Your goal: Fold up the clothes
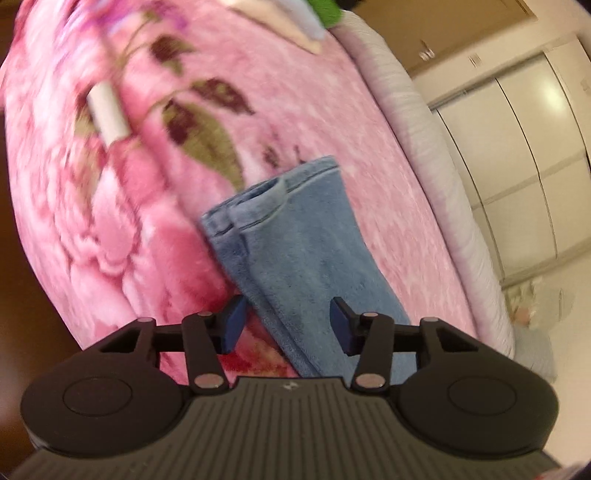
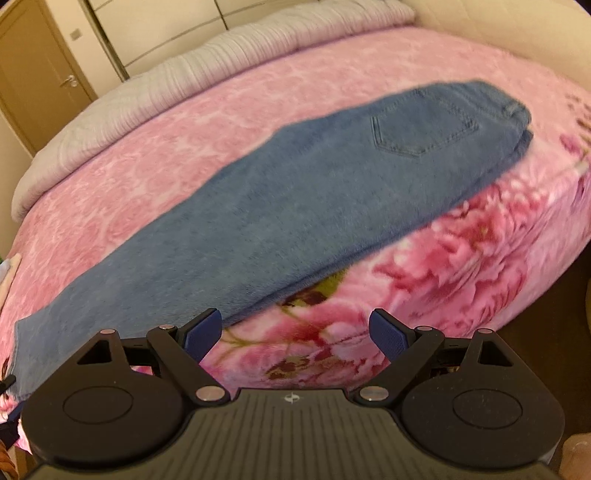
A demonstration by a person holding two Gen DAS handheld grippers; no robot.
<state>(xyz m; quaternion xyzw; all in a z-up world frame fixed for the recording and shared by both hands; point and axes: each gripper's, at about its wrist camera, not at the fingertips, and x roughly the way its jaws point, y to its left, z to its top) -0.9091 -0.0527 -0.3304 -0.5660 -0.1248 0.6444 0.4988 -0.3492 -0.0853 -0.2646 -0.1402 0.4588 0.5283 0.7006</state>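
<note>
A pair of blue jeans [image 2: 280,206] lies folded lengthwise on a pink floral blanket [image 2: 461,258], back pocket up, waist at the right, leg hems at the lower left. In the left wrist view the leg ends of the jeans [image 1: 295,243] run away from my left gripper [image 1: 290,325], which is open and hovers over the fabric, its jaws astride the near end. My right gripper [image 2: 295,336] is open and empty, just in front of the jeans' long folded edge, above the blanket.
A grey-white ribbed quilt [image 2: 155,92] lies along the bed's far side. A white tube-like object [image 1: 107,110] and a pile of white and green items [image 1: 295,22] lie on the blanket. Wardrobe doors [image 1: 517,147] and a wooden door [image 2: 40,74] stand beyond the bed.
</note>
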